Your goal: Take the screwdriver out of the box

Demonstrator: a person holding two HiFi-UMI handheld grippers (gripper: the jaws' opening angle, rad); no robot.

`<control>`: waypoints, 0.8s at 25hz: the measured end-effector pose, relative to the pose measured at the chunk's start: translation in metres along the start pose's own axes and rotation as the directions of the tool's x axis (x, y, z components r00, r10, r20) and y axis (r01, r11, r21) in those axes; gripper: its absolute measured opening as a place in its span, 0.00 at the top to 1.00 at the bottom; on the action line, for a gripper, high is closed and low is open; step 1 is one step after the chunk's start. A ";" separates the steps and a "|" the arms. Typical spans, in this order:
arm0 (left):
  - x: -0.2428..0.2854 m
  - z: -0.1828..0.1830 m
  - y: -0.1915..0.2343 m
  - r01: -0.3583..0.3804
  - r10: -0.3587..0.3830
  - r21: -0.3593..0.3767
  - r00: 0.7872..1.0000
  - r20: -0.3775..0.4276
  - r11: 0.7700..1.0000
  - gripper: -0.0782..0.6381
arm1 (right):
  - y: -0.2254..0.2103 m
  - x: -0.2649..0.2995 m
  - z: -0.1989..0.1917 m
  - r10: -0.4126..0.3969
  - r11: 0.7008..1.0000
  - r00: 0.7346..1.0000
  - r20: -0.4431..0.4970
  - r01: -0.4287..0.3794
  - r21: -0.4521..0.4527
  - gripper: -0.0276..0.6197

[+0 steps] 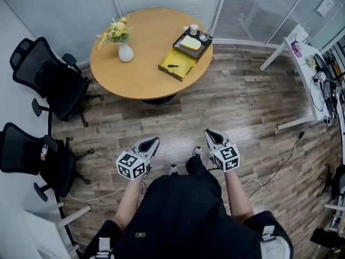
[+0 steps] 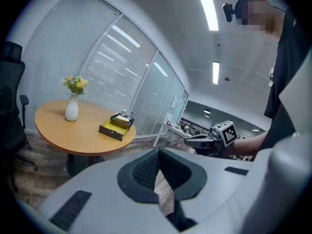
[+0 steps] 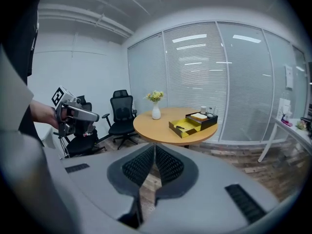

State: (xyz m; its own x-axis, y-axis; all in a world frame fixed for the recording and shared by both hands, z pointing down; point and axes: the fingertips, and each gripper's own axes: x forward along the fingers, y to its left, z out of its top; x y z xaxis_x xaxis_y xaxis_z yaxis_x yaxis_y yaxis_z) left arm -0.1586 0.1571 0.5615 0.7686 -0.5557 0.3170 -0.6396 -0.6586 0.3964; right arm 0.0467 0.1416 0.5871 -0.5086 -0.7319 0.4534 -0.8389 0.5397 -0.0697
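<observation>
An open yellow box (image 1: 178, 63) lies on the right side of a round wooden table (image 1: 121, 77), far ahead of me. Inside it rests a dark screwdriver (image 1: 173, 66), also visible in the right gripper view as a small dark screwdriver (image 3: 180, 127) in the box (image 3: 184, 126). The left gripper view shows the box (image 2: 113, 129) at a distance. My left gripper (image 1: 153, 141) and right gripper (image 1: 209, 133) are held low in front of the person's body over the wooden floor, far from the table. Both are shut and hold nothing.
A black tray (image 1: 192, 43) with cups and a pale block sits behind the box. A white vase of flowers (image 1: 125, 52) stands on the table's left. Two black office chairs (image 1: 48, 80) (image 1: 32, 152) stand at the left, a white desk (image 1: 304, 63) at the right. Cables lie on the floor (image 1: 280, 166).
</observation>
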 end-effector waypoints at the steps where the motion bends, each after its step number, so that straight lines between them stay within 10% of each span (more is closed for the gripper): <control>1: 0.002 0.002 0.001 -0.006 0.006 0.001 1.000 -0.001 1.000 0.88 | -0.002 0.004 0.003 0.010 1.000 1.000 -0.003 -0.010 -0.009 0.94; 20: 0.096 0.034 -0.021 -0.049 0.049 0.015 0.999 0.004 0.999 0.88 | -0.095 0.013 0.006 0.085 0.996 0.996 -0.014 -0.085 -0.010 0.94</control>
State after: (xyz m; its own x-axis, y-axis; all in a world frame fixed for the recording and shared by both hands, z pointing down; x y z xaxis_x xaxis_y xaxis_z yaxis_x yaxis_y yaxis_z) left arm -0.0717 0.1006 0.5540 0.7364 -0.5892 0.3324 -0.6765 -0.6382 0.3674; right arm 0.1189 0.0784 0.5941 -0.5754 -0.6775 0.4582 -0.7905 0.6043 -0.0992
